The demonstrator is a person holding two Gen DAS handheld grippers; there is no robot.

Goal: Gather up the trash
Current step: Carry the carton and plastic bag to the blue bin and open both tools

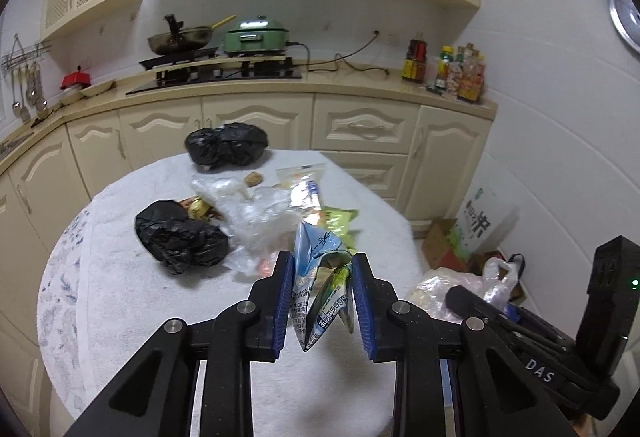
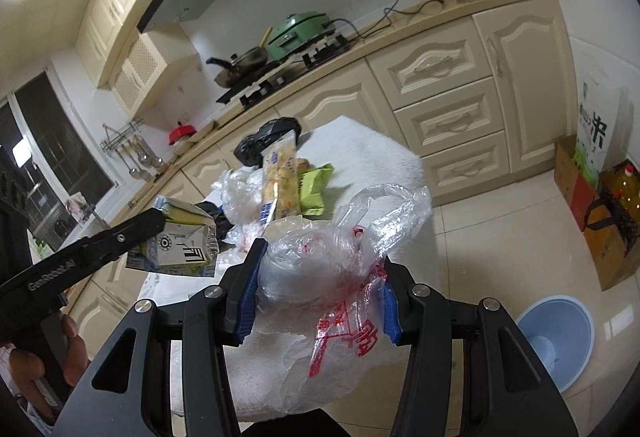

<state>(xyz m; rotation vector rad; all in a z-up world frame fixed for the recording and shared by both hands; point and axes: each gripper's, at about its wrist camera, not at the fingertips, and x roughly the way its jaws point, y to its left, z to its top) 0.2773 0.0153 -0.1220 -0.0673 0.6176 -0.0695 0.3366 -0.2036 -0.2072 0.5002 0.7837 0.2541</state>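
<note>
Overhead, the left gripper (image 1: 320,301) tilts down clamping a crushed milk carton (image 1: 320,293), while the right gripper (image 2: 316,297) pinches a clear plastic bag (image 2: 328,265).

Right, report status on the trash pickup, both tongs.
Left tongs shut on crushed drink carton, lifted off table. Right tongs shut on clear plastic bag. Black bags, wrappers still on table. Path clear.

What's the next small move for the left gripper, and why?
Probably carry the crushed blue-and-white drink carton to the right, over the mouth of the clear plastic bag with red print, then release. The left gripper is shut on the carton, already lifted off the white-clothed round table, and the right gripper holds the bag beside the table's edge, seemingly as the collection bag.
</note>
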